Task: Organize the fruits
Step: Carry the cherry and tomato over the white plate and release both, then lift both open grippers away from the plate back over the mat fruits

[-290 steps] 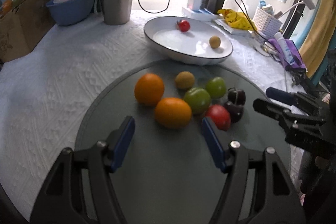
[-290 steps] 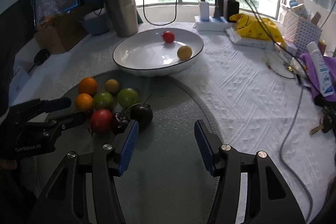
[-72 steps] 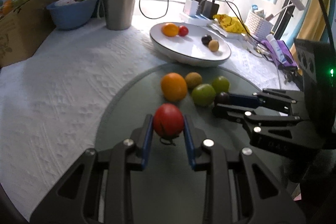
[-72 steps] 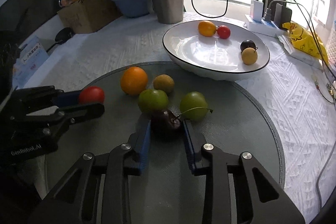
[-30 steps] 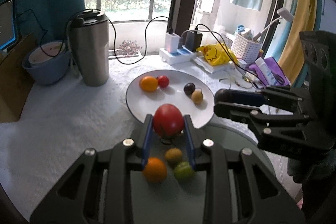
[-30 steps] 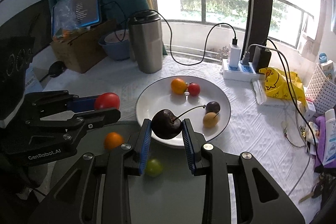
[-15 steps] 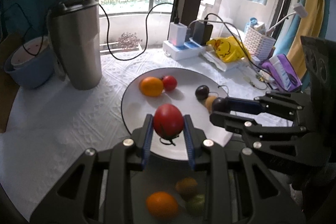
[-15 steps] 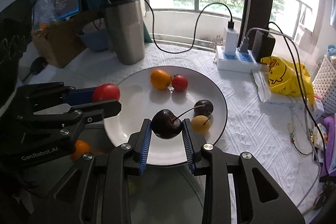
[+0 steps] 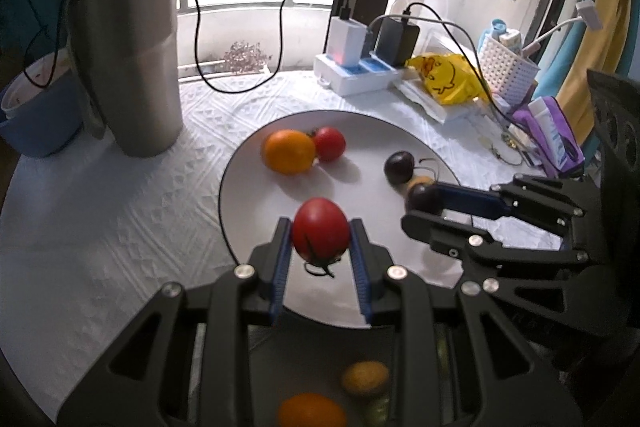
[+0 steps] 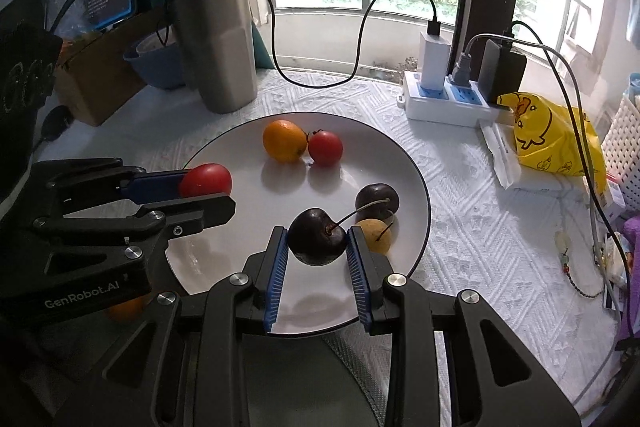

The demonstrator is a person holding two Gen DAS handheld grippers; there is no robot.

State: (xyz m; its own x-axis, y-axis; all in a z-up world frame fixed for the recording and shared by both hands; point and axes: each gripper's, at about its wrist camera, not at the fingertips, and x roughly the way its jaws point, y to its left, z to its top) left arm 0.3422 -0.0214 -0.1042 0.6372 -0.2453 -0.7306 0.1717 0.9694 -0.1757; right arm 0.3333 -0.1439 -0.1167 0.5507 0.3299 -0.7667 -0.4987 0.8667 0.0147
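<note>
Both claws have moved from the grey mat to above the white plate (image 10: 416, 187): left claw (image 9: 320, 239) grips the red tomato (image 9: 320, 233), right claw (image 10: 318, 239) grips the dark cherry (image 10: 318, 237). Probably lowering and releasing comes next; some fruits wait on the mat.

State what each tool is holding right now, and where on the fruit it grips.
Left tool holds a red tomato, pinched across its sides, stem end down. Right tool holds a dark cherry by its body, with the stem free.
</note>
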